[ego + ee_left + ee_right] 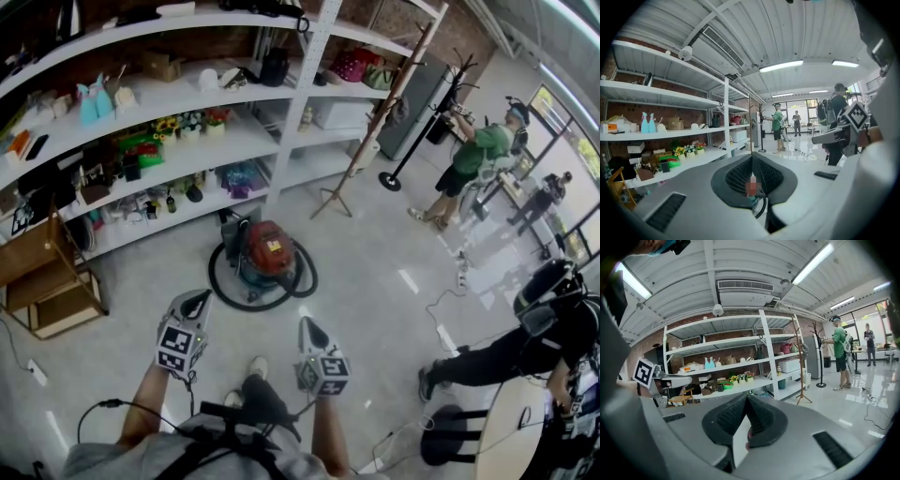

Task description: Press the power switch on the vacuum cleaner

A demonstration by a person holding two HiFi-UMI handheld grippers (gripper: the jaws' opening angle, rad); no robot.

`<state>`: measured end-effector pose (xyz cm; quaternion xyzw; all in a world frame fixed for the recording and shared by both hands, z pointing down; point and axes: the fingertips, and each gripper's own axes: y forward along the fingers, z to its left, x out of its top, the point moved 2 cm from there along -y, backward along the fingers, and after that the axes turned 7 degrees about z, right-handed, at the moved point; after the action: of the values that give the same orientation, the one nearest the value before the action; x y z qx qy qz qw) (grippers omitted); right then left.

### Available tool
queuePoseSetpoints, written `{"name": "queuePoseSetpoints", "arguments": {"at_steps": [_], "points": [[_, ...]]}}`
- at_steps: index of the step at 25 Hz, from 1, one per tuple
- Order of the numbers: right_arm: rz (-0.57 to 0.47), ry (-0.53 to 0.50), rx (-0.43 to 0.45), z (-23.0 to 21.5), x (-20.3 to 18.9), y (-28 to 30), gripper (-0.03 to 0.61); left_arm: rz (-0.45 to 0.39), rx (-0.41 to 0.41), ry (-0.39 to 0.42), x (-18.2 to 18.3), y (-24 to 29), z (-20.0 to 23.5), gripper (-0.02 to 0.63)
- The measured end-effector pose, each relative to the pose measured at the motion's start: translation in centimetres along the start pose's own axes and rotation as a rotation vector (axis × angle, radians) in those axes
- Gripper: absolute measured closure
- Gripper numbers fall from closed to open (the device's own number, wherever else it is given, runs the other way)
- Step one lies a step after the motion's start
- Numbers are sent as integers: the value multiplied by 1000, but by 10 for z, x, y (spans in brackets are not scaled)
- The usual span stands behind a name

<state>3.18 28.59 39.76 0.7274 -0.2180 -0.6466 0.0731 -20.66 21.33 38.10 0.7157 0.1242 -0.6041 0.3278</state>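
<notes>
We see a red vacuum cleaner [272, 253], its hose [214, 281] black; behind it white shelves [178, 94]; right of it a green shirt [487, 148].

Bare floor [375, 272] lies open ahead of the left tool [200, 298] and the right tool [307, 324], up to the vacuum cleaner [269, 251]. A black hose [234, 300] rings the cleaner on the side nearest the tools. Behind the cleaner, shelves [225, 141] wall off the far side. A wooden frame [84, 291] stands off to the left of the left tool. To the right of the right tool are a crouching person [487, 356] and a round surface [511, 422].
</notes>
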Motion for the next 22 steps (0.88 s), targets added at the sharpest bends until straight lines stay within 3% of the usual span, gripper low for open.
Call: {"name": "queuePoseSetpoints", "arguments": {"at_steps": [22], "points": [[34,14,44,-77,66,146,566,45,26,3,42,146,61,607]]}}
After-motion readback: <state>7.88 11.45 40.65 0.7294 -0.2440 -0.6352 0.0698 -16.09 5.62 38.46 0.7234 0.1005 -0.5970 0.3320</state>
